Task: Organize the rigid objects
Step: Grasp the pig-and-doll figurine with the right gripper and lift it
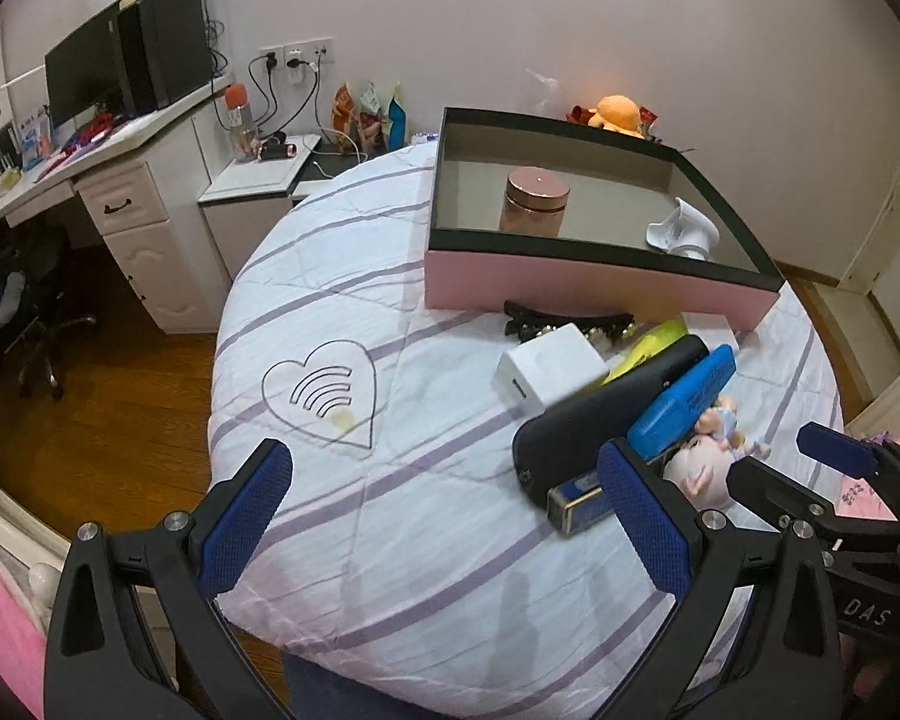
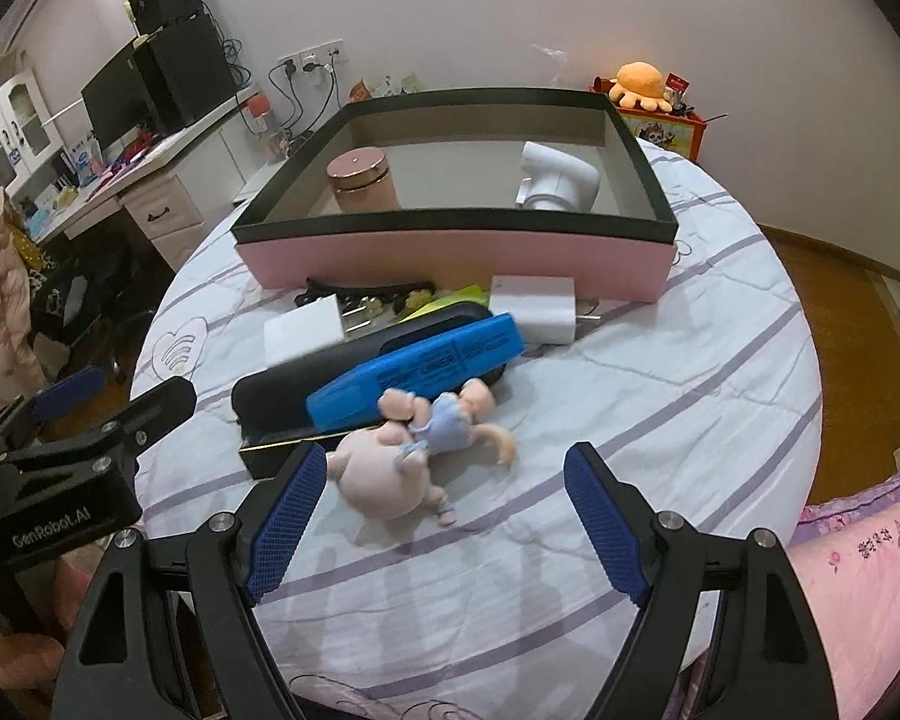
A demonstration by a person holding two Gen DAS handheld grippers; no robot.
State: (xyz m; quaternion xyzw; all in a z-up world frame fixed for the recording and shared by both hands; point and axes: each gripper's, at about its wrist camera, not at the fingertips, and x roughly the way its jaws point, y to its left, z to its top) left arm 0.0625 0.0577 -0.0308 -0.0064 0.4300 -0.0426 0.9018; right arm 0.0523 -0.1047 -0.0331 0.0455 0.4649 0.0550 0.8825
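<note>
A hair clip (image 2: 366, 294) lies half hidden behind white plugs (image 2: 534, 309) beside the pink box (image 2: 450, 264) on the bed (image 2: 690, 396). The blue marker (image 2: 417, 369) has blurred print reading "LINER". Left gripper (image 1: 444, 522) and right gripper (image 2: 444, 516) both have fingers apart, empty, over open bedding near the doll (image 2: 426, 444).

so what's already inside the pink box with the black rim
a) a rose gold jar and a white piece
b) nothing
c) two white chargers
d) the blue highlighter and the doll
a: the rose gold jar and a white piece sit inside the pink box; everything else lies on the bed in front of it.
</note>
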